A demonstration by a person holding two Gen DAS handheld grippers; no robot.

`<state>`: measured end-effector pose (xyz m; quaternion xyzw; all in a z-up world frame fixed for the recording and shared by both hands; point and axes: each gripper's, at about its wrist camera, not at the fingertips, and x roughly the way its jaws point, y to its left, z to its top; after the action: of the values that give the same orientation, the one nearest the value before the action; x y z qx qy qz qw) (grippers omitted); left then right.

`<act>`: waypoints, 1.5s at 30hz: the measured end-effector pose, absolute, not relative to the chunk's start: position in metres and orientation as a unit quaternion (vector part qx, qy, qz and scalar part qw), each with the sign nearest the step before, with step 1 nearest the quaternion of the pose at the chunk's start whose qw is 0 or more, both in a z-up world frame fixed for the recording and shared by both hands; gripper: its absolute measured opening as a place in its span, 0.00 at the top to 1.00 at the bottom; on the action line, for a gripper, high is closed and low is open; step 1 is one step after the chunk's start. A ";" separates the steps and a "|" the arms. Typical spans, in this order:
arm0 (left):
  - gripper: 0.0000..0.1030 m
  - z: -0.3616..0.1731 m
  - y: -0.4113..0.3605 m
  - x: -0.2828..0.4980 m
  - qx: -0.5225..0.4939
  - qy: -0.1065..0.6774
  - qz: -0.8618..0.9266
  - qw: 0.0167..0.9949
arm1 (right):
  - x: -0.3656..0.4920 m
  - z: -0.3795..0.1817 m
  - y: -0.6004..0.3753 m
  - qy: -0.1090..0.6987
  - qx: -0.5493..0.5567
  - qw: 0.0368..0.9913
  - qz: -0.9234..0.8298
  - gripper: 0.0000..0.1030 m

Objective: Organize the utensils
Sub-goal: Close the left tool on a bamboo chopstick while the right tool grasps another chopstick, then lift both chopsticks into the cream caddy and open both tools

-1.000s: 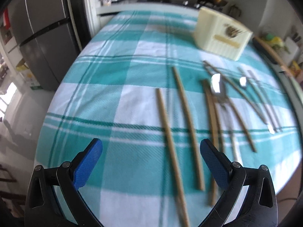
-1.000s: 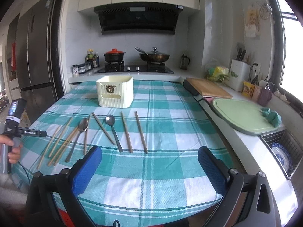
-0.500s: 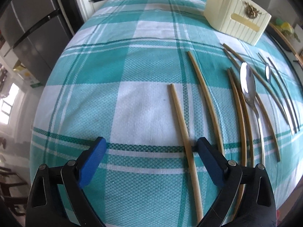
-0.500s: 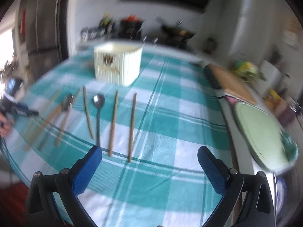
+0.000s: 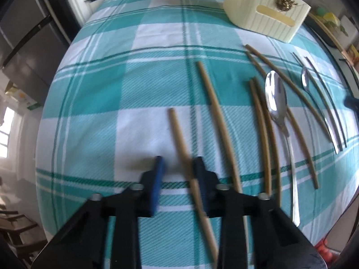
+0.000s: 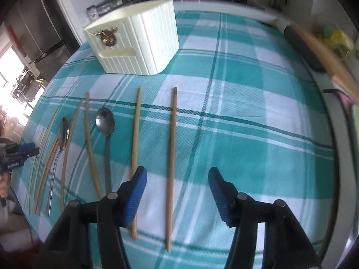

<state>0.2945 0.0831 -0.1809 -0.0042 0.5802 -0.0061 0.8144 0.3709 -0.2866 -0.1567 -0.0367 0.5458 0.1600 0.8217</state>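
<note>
A: Both tools are down low over the table, with its teal checked cloth. The left tool has its blue pads narrowed around the leftmost chopstick, the outermost of the row.

B: Narrowed, yes, but is it gripping? The right pad looks to be touching the stick, while the left pad stands a little apart from it. I'd call it partly open and closing, not clamped.

A: Fair. The picture is blurred there, so actual contact is hard to call. And the right tool?

B: Wide open, holding nothing. The rightmost chopstick lies on the cloth between its pads, nearer the left one, touching neither.

A: So how is this step done well?

B: Keep each stick centred between the pads before squeezing, I'd say. They're thin and round, so an off-centre pinch could roll them away. The left tool should stay clear of the neighbouring chopstick just beside it.

A: And where does everything go?

B: Presumably into the cream ribbed holder at the far end of the table. Nothing seems to be inside yet. The two metal spoons, the big spoon and the smaller spoon, lie among the other chopsticks in the middle of the row.
</note>
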 end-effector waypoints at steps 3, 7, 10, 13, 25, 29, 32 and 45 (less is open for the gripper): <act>0.92 -0.181 0.082 0.301 -0.008 0.578 -0.015 0.816 | 0.390 -0.166 -0.275 0.556 -0.048 0.813 0.163 0.47; 0.95 -0.182 0.084 0.314 -0.018 0.574 -0.027 0.818 | 0.416 -0.175 -0.262 0.563 -0.066 0.808 0.159 0.49; 0.95 -0.183 0.088 0.324 -0.029 0.570 -0.040 0.820 | 0.439 -0.183 -0.254 0.571 -0.074 0.803 0.152 0.49; 0.95 -0.183 0.089 0.340 -0.031 0.568 -0.046 0.821 | 0.457 -0.184 -0.250 0.566 -0.071 0.808 0.146 0.53; 0.96 -0.130 0.088 0.359 -0.050 0.486 -0.083 0.868 | 0.463 -0.124 -0.269 0.504 -0.005 0.852 0.142 0.94; 0.96 -0.087 0.089 0.334 -0.060 0.438 -0.096 0.892 | 0.430 -0.073 -0.278 0.460 0.005 0.873 0.159 0.94; 0.96 -0.059 0.092 0.315 -0.070 0.406 -0.105 0.905 | 0.404 -0.039 -0.282 0.427 0.002 0.889 0.167 0.94; 0.96 0.041 0.091 0.302 -0.085 0.319 -0.133 0.934 | 0.363 0.073 -0.258 0.287 -0.021 0.942 0.174 0.94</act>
<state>0.3020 0.0912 0.0409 -0.0853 0.3194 -0.1327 0.9344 0.3629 -0.2581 0.0731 -0.0209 0.2870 0.1737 0.9418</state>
